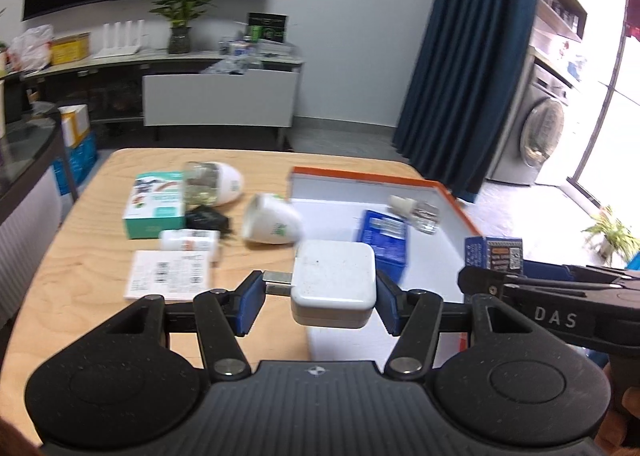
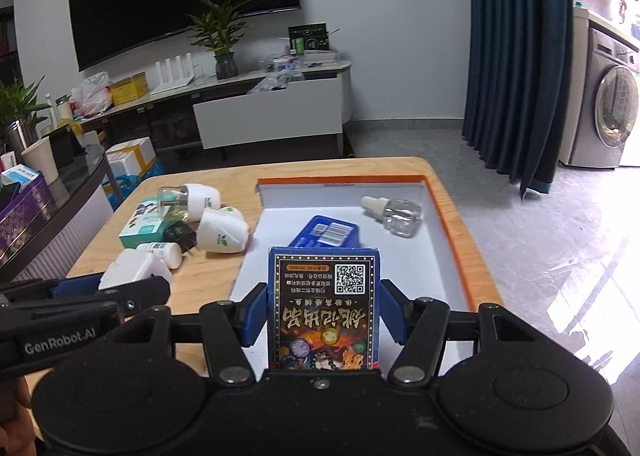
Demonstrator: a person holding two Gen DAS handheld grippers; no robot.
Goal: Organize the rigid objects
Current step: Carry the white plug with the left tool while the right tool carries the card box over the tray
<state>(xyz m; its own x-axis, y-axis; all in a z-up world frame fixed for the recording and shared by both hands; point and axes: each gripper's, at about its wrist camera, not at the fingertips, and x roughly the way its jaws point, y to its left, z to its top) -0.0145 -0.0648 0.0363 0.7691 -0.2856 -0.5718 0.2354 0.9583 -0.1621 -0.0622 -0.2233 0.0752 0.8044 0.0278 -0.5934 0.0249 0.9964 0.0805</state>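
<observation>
My left gripper (image 1: 318,298) is shut on a white power adapter (image 1: 334,282), held above the near left edge of the orange-rimmed white tray (image 1: 452,196). My right gripper (image 2: 324,314) is shut on a blue printed card box (image 2: 324,308) with a QR code, held over the tray's (image 2: 444,216) near part. That box (image 1: 494,252) and the right gripper's arm show at the right of the left wrist view. The adapter (image 2: 134,268) shows at the left of the right wrist view. Inside the tray lie a flat blue box (image 2: 326,230) and a clear dropper bottle (image 2: 394,214).
On the wooden table (image 1: 100,216) left of the tray lie two white plug-in vaporizers (image 1: 272,224), a teal box (image 1: 154,208), a small white bottle (image 1: 190,240), a black plug (image 1: 206,218) and a white label card (image 1: 168,274). A glass-topped counter (image 2: 60,184) stands at the left.
</observation>
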